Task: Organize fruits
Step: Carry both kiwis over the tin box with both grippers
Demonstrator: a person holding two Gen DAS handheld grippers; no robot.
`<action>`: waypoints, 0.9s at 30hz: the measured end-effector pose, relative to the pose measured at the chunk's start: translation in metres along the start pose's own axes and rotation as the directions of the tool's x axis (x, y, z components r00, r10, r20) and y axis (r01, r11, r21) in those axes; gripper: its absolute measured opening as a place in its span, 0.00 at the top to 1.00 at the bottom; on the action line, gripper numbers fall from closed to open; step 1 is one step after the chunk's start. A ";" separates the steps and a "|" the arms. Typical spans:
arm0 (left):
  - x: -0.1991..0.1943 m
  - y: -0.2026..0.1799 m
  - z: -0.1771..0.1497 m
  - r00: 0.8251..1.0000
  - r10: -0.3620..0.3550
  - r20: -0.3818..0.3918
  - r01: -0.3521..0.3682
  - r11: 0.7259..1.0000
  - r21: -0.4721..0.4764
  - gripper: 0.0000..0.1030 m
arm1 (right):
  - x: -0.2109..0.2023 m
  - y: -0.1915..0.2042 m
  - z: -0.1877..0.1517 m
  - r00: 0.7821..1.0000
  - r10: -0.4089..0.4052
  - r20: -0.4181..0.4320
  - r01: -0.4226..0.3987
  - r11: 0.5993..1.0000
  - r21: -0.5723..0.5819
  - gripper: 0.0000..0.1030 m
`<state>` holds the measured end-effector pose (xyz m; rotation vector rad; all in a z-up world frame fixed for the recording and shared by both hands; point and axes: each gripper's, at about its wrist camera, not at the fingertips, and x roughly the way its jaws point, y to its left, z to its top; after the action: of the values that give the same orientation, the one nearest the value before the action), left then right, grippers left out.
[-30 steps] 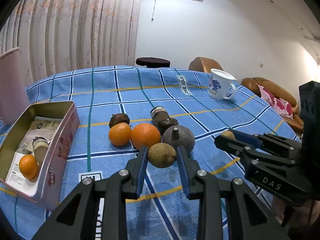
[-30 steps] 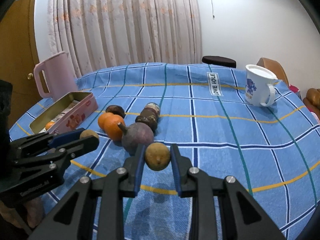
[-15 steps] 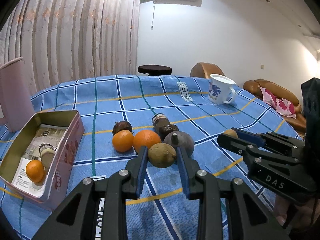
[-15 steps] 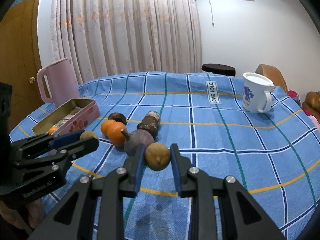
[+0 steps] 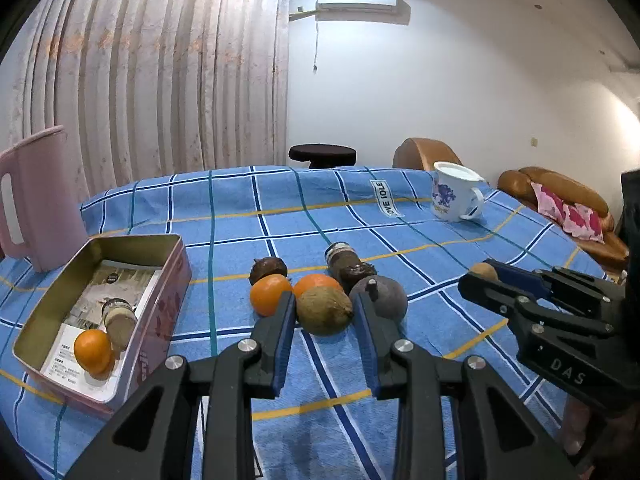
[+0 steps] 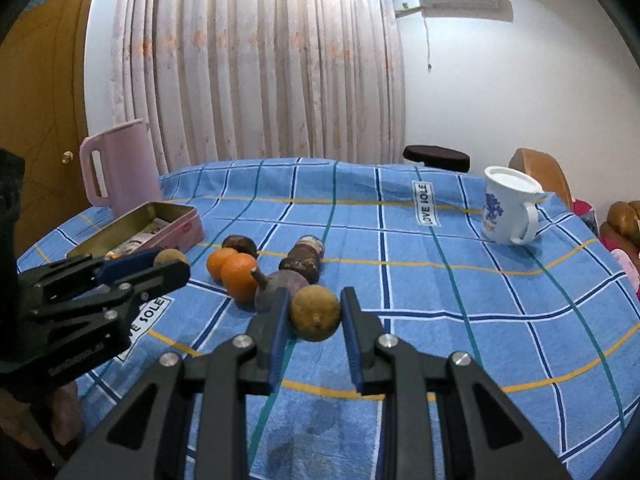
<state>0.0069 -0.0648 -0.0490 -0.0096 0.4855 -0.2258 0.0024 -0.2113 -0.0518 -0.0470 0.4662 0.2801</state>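
Note:
My left gripper (image 5: 323, 300) is shut on a brownish-green oval fruit (image 5: 324, 312), held just in front of the pile. My right gripper (image 6: 315, 296) is shut on a yellow-brown round fruit (image 6: 315, 314) above the cloth. Each gripper shows in the other's view, the right gripper (image 5: 480, 274) and the left gripper (image 6: 170, 262), with its fruit between the pads. On the blue checked cloth lie two oranges (image 5: 269, 295), a purple fruit with a stem (image 5: 382, 300), two dark fruits (image 5: 268, 270) and a small jar on its side (image 5: 341, 254). An open pink tin (image 5: 160, 320) at the left holds an orange (image 5: 93, 351) and a small jar.
A pink jug (image 5: 28, 196) stands behind the tin at the far left. A white mug with a blue print (image 5: 454, 196) stands at the back right. Beyond the table are a dark stool (image 5: 322, 154), brown seats and curtains.
Both grippers have tipped slightly upward, so the table sits lower in both views. Each still holds its fruit. The fruits on the cloth have not moved.

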 end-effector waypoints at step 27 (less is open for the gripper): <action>-0.025 0.146 0.028 0.951 0.305 -0.038 -0.308 0.947 -0.097 0.69 | 0.060 0.147 0.086 0.968 0.252 -0.019 -0.249 0.937 -0.244 0.72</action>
<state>0.0294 0.0815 -0.0217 -0.0307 0.5140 0.1051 0.0509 -0.0456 0.0008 -0.2278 0.4229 0.5885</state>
